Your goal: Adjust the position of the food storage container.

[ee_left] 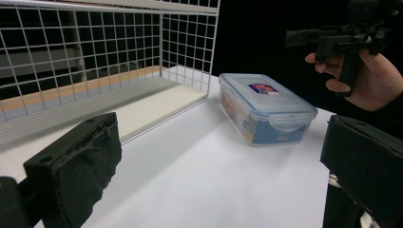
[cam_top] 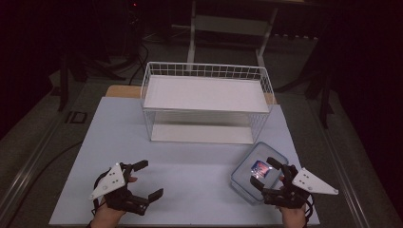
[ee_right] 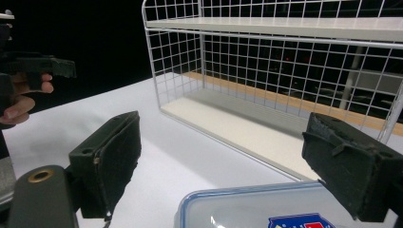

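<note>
hovering right gripper (cam_top: 269,174) over lidded box (cam_top: 247,168) near table (cam_top: 190,166) edge; left gripper (cam_top: 145,179) apart (both fingers wide, empty).

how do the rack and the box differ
The rack is open white wire mesh with two flat shelves; the box is clear plastic, closed by a blue-rimmed lid with a label. The rack is much bigger and taller than the low box. The rack stands at the table's far side, the box near the right tongs. Both rest on the table.
</note>
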`<state>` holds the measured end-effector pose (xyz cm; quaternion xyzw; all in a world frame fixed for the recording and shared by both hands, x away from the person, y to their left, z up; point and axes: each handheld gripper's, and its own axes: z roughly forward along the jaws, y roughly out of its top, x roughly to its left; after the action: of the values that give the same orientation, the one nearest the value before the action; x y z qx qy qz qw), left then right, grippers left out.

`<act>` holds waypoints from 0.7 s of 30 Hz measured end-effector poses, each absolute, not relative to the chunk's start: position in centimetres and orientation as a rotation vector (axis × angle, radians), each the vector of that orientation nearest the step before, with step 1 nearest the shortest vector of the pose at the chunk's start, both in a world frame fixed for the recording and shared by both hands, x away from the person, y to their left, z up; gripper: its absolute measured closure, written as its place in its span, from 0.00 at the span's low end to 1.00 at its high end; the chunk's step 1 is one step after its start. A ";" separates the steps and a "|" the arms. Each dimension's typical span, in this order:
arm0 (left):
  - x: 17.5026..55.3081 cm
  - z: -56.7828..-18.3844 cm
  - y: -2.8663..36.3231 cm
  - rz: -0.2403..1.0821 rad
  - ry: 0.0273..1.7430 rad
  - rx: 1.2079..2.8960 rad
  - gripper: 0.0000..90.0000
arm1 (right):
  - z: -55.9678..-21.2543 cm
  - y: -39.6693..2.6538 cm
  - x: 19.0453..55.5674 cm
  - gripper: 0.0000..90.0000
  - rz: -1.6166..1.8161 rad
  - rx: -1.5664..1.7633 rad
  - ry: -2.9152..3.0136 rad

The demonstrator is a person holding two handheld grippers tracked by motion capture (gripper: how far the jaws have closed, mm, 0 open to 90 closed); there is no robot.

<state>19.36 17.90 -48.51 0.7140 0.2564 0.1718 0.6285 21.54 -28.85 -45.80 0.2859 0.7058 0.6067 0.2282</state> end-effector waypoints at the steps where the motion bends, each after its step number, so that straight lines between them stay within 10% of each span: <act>1: 19.3 -48.5 17.9 0.395 0.585 1.634 0.00 | -45.8 -28.8 21.5 0.14 1.673 0.783 1.946; 21: 19.7 -48.2 18.6 0.396 0.605 1.602 0.00 | -44.3 -30.1 21.1 0.22 1.544 0.736 2.022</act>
<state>19.70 18.63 -48.24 0.7018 0.2650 0.1734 0.6381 21.10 -30.12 -44.29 0.2695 0.7405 0.5653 0.2439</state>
